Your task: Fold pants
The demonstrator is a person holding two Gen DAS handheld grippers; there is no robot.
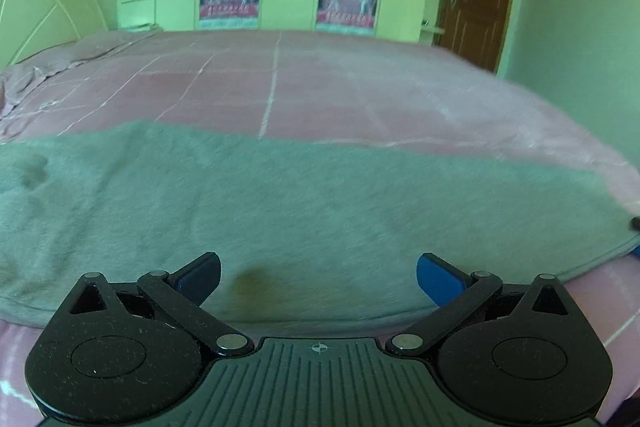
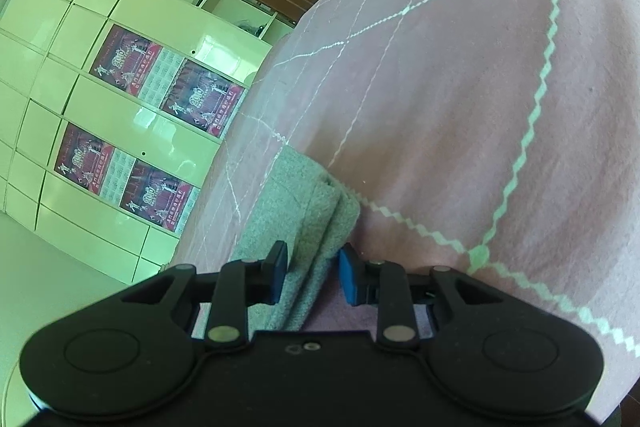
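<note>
Two layers of the grey fleece pants [image 2: 308, 227] on the pink quilted bed [image 2: 460, 107] sit pinched in the right gripper [image 2: 313, 277]; one may slip. Left gripper [image 1: 318, 277] fingers are spread, empty.

Readable text: one number on the wardrobe posters

The posters [image 2: 188, 103] at the left of the right wrist view show "2010" in large figures; their smaller print is too blurred to read.
</note>
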